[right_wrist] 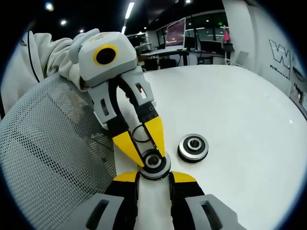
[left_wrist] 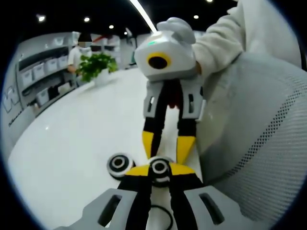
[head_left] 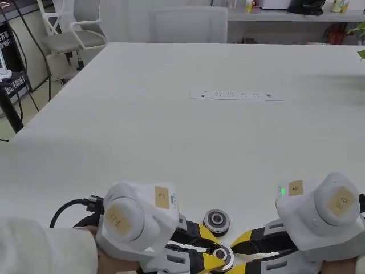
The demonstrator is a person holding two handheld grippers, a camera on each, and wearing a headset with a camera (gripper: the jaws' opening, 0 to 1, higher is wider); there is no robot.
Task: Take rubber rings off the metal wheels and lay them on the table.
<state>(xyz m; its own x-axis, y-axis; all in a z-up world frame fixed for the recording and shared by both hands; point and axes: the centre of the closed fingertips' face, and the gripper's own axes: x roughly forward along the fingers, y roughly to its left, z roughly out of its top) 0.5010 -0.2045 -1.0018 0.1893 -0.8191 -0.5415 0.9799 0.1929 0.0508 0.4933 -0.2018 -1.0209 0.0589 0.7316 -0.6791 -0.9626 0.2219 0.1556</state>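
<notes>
Left gripper view caught a loose rubber ring [left_wrist: 171, 218] on the bench [left_wrist: 62, 158] at 6 o'clock of the gripped wheel [left_wrist: 159, 167]; in the head view the gripper bodies hid that spot. Left gripper [left_wrist: 159, 173] jaws were clamped on the wheel. Right gripper [right_wrist: 155, 178] jaws stood about wheel-width apart at its rim; can't tell if gripping. Second wheel [head_left: 217, 220] sat free at 12 o'clock, just beside.

The white table [head_left: 171, 142] is evenly lit by ceiling strips [left_wrist: 144, 15]; soft shadows are cast, and strong bending is seen at both gripper views' edges.
</notes>
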